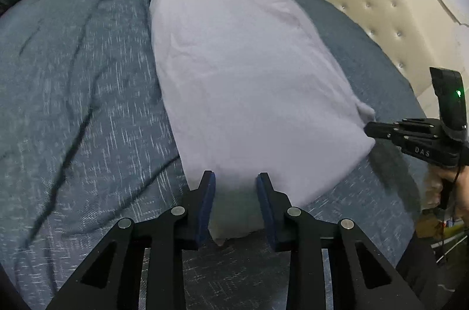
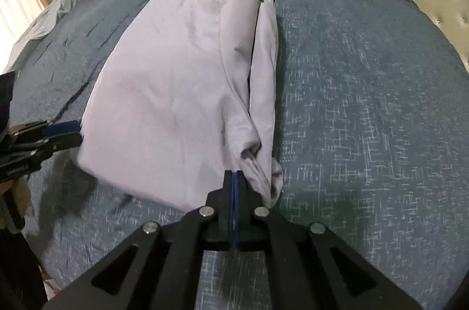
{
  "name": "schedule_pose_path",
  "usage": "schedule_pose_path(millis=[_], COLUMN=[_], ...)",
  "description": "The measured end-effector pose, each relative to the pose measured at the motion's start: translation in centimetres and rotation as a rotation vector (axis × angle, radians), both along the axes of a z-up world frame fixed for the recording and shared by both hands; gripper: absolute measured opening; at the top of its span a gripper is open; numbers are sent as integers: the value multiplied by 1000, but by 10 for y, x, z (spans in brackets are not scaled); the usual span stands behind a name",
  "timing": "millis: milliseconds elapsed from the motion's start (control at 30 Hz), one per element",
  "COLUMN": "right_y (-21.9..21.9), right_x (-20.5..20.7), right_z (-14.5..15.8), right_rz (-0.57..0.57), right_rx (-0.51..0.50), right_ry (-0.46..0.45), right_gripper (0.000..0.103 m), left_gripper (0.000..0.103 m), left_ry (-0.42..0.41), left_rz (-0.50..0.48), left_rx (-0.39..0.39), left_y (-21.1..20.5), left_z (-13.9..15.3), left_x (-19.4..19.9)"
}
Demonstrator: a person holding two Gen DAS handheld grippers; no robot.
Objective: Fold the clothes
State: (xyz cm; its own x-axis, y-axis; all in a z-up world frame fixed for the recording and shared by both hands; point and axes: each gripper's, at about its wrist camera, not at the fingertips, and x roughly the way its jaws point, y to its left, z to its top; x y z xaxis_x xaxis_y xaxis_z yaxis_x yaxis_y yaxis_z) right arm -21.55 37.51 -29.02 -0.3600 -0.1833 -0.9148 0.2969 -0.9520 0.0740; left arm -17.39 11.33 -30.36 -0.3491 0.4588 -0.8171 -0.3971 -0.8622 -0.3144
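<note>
From the left wrist, your left gripper (image 1: pixel 236 181) stands spread, straddling the near hem of the lavender garment (image 1: pixel 246 75), which lies lengthwise on the blue bedspread (image 1: pixel 73 104); "DAS" reads on the right gripper (image 1: pixel 370 129), at the cloth's right corner. From the right wrist, your right gripper (image 2: pixel 235 178) looks clenched on the near hem. Light, limp fabric: I'd grip corners, not mid-panel.
</note>
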Motion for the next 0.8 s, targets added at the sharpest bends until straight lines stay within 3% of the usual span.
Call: schedule_pose_path(millis=[200, 433, 567, 667, 800], right_y=[4, -3, -33, -58, -55], right_x=[-1, -31, -71, -79, -84], right_z=[-21, 40, 51, 39, 5], right_rz=[-12, -11, 31, 60, 63], right_rx=[21, -60, -63, 8, 46], right_ry=[-45, 73, 87, 73, -5], right_gripper=[0, 0, 0, 0, 0], left_gripper=[30, 30, 30, 30, 29], left_ry=[-9, 36, 27, 7, -20], left_rz=[1, 26, 15, 2, -17], left_rx=[27, 56, 45, 25, 5], left_y=[-4, -11, -6, 6, 15], left_z=[-5, 28, 32, 21, 1], left_x=[-4, -24, -50, -59, -67])
